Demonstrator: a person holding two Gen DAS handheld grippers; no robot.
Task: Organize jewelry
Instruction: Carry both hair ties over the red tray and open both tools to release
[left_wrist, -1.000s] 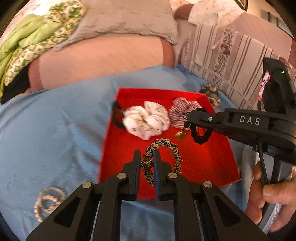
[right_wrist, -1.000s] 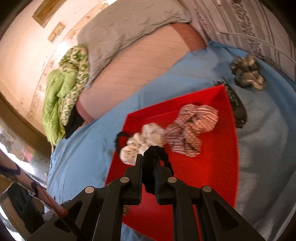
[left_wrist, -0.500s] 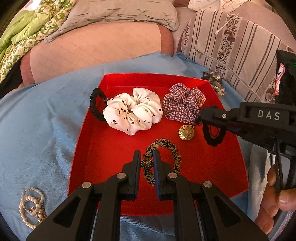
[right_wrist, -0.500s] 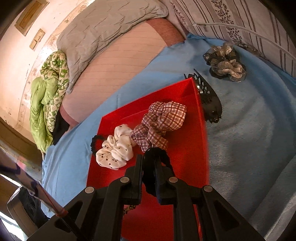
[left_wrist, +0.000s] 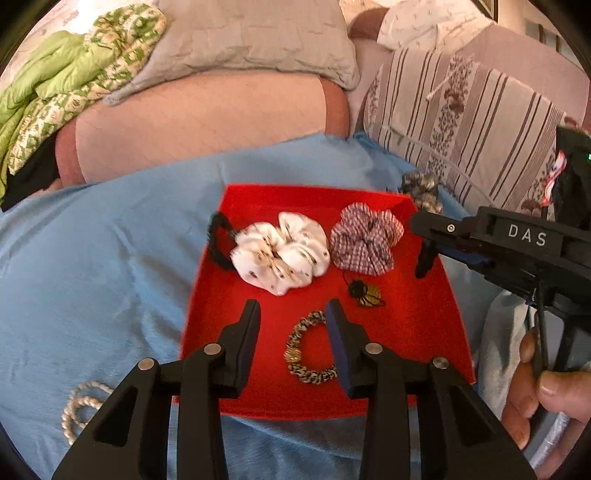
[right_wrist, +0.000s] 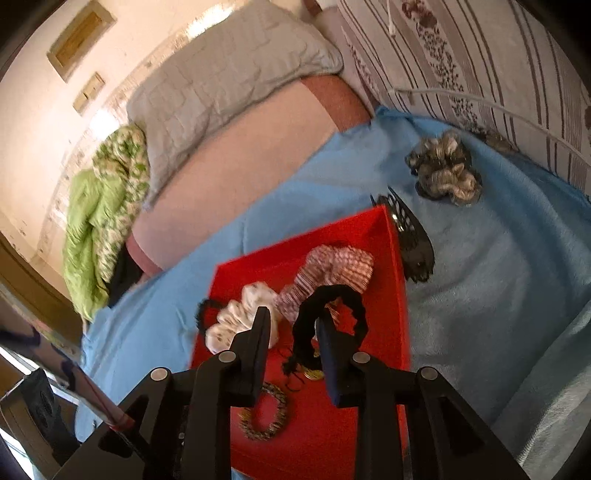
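A red tray (left_wrist: 406, 332) lies on a blue blanket and holds a white dotted scrunchie (left_wrist: 284, 254), a plaid scrunchie (left_wrist: 364, 240), a gold pendant (left_wrist: 369, 295) and a black tie (left_wrist: 218, 240). My left gripper (left_wrist: 293, 310) hovers over the tray's near part, its jaws opening. A leopard-print band (left_wrist: 314, 373) lies loose on the tray between them. My right gripper (right_wrist: 291, 319) is over the tray's right side, jaws opening too. A black hair tie (right_wrist: 332, 291) hangs loosely around its right fingertip, not pinched.
A pearl bracelet (left_wrist: 81, 402) lies on the blanket left of the tray. A grey scrunchie (right_wrist: 447, 173) and a black hair comb (right_wrist: 410, 236) sit just beyond the tray's far right corner. Pillows and a striped cushion (left_wrist: 480, 122) line the back. A hand (left_wrist: 546, 391) grips the right tool.
Both grippers went from shut to open. The left one let the leopard band drop flat onto the tray. The right one released its pinch on the black hair tie and shifted right.
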